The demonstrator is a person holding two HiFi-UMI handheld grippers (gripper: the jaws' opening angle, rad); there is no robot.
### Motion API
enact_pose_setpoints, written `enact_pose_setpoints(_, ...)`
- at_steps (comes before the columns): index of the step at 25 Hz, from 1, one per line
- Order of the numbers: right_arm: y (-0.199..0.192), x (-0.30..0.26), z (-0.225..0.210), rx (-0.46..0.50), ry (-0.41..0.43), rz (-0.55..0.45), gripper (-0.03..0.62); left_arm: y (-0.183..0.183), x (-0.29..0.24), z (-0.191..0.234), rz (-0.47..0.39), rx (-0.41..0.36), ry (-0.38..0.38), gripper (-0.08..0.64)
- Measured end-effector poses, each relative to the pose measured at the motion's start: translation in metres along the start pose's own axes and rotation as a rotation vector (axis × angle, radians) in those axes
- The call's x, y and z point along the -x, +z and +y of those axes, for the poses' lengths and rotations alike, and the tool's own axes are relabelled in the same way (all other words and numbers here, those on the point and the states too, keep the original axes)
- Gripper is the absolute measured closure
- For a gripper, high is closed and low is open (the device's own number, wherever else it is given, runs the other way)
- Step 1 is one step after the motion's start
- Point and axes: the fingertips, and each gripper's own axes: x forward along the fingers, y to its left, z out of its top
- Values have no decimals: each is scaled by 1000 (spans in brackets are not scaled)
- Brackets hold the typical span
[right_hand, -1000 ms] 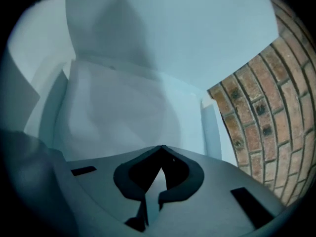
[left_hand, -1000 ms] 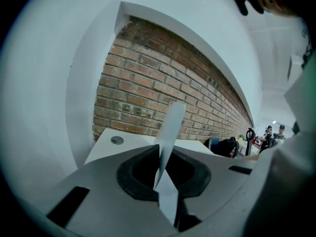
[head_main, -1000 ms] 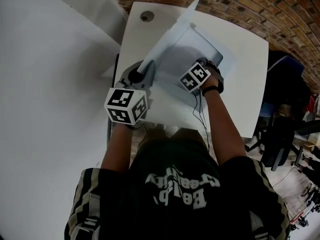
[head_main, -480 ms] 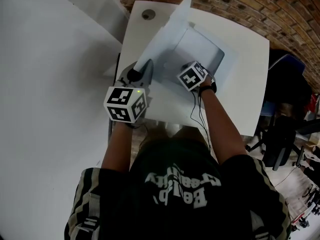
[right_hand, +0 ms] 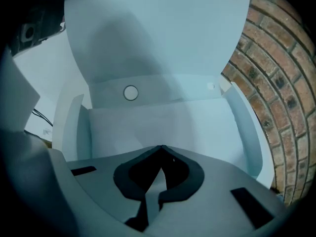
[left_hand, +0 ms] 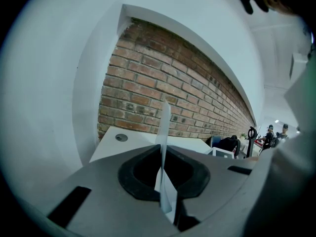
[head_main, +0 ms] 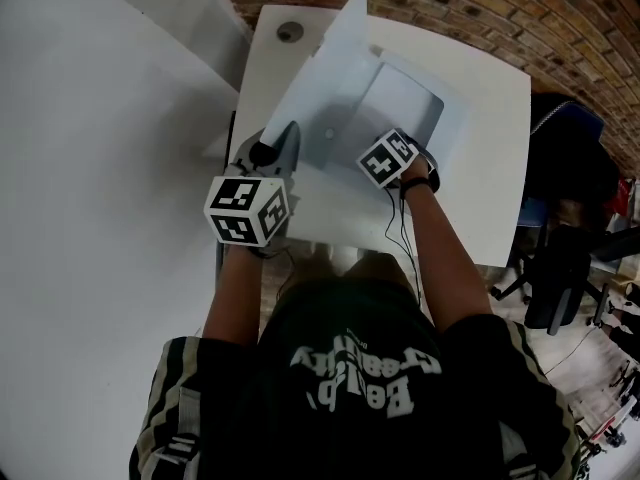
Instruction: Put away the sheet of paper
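Indoors, in front of a red brick wall [head_main: 480, 8]. Work surface: white rectangular table [head_main: 490, 198], with a round cable port [head_main: 290, 32] at its far left corner.

Task item: white sheet of paper [right_hand: 163, 125]. Lies flat inside the pocket of a pale blue translucent plastic document wallet [right_hand: 245, 132], between the wallet's two side edges. Pinched at its near edge by the right gripper [right_hand: 160, 152], jaws fully together with a strip of the paper caught between them. In the head view, pointed steeply down at the wallet mouth, marker cube uppermost.

Wallet position: middle of the table, nearer the far edge than the near edge, mouth toward the near edge. Wallet flap [head_main: 330, 68] lifted clear of the pocket and standing up, tip leaning toward the far left corner. Round snap button [right_hand: 131, 93] on the flap's inner face, close to the fold.

Left gripper [left_hand: 163, 152] clamped on the flap's left edge. Jaws have just been closing and are now pressed onto the thin plastic, seen edge-on between them. Held near the left edge of the table, apart from the right gripper.

Beyond the right edge of the table: dark office chair [head_main: 560, 268] on the floor. To the left of the table: large white surface [head_main: 100, 218].
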Motion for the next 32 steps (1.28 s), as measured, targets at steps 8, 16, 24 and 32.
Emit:
enact_pose_setpoints(8,22,28,-12,-43,-57,-171,598,-2,-1,-12,9,-51,-25,551)
enact_pose_setpoints(16,32,82,-31,-132,-173,-351,598,-5,-2,-28,30,-104,-63,551)
enact_pose_setpoints(24,29,161,-60,-312,-340,-562,598,-6,-2,-41,41,-156,-111,550)
enact_pose_setpoints(32,10,219,-73,-389,-466,-689,598,-8,-1,-47,40,-170,-127,550)
